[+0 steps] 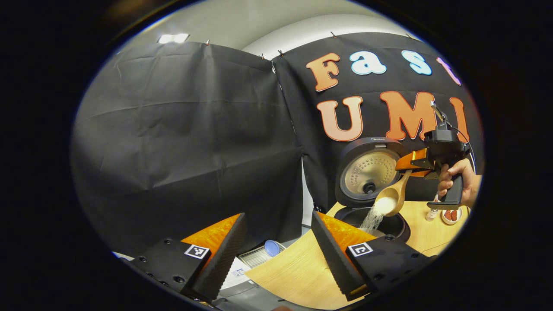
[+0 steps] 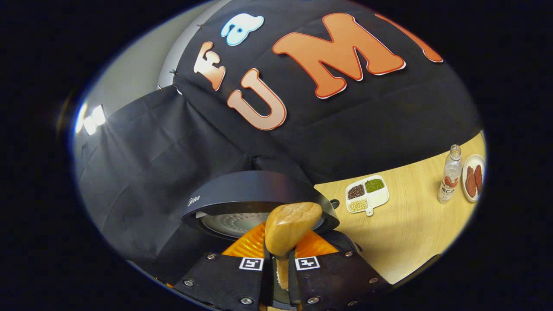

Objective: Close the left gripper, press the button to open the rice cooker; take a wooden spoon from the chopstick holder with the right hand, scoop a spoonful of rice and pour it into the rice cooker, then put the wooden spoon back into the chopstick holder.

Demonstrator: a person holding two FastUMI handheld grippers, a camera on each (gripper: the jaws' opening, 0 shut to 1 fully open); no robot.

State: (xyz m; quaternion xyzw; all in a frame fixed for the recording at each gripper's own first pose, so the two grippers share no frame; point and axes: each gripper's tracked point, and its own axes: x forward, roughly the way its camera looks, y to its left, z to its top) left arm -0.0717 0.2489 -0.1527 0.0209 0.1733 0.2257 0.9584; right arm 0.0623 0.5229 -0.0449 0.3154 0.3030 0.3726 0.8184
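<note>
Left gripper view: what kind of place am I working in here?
Likely a staged kitchen booth, not a home: black cloth hangs as walls behind a wooden table bearing an open rice cooker and a divided dish of beans.

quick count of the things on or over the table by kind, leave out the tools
Black round rice cooker, lid open: 1
Light wooden spoon, pouring white rice: 1
White divided dish of beans: 1
Clear plastic bottle: 1
Small white round plate of reddish food: 1
Total: 5
</note>
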